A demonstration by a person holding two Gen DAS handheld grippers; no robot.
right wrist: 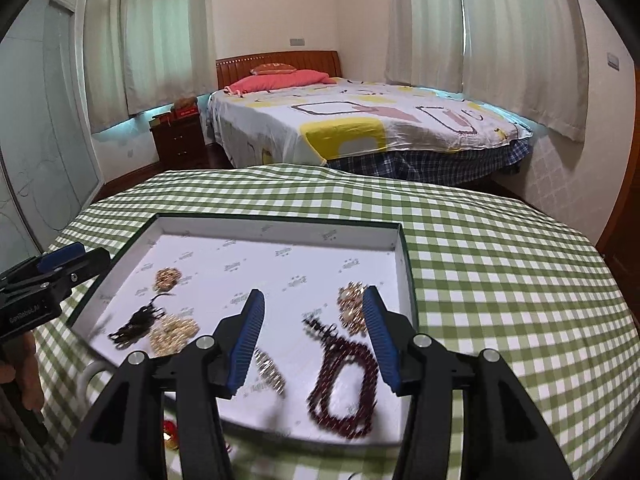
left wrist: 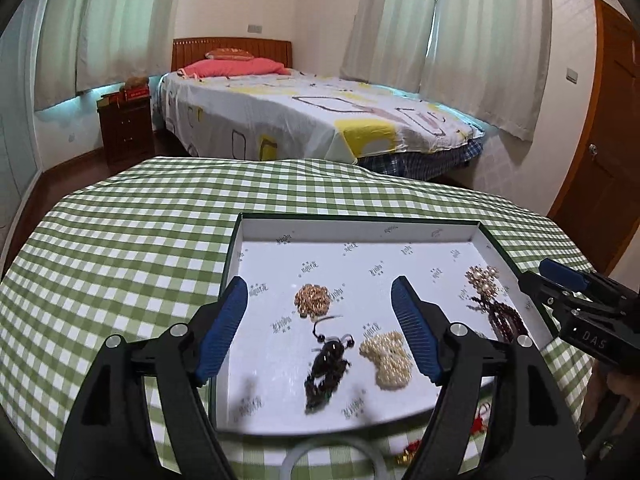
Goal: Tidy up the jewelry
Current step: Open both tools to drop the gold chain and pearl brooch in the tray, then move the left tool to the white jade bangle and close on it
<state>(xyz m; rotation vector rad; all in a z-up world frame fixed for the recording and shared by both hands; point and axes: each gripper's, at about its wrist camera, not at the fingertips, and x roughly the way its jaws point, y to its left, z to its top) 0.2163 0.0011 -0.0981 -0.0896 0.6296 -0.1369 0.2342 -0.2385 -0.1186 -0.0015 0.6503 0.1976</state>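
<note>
The left tool [left wrist: 320, 328] hangs over the near half of the shallow white tray [left wrist: 360, 236] on the green-checked tabletop [left wrist: 120, 240], its blue pads standing well apart with nothing pressed between them. Seen past its fingers, going left to right: a small gold chain heap [left wrist: 313, 300] lies ahead near the left finger, a dark bead bracelet [left wrist: 326, 364] sits below the middle of the gap with its long axis running toward the tool, and a pearl cluster [left wrist: 387, 358] rests just inside the right finger. Farther right, a gold brooch-like piece [left wrist: 482, 280] lies near the tray's right wall.

The right tool [right wrist: 316, 336] also stands apart and empty, over the tray's right side. A blurred silvery piece [right wrist: 269, 372] lies by its left finger, and a dark red bead strand [right wrist: 344, 384] loops between the fingers, stretched along their direction.

A pale ring [left wrist: 332, 460] and small red-gold trinkets [left wrist: 408, 450] wait outside the tray's near edge, below both tools; the left one looks nearer, so the next reach would likely be back and down.
</note>
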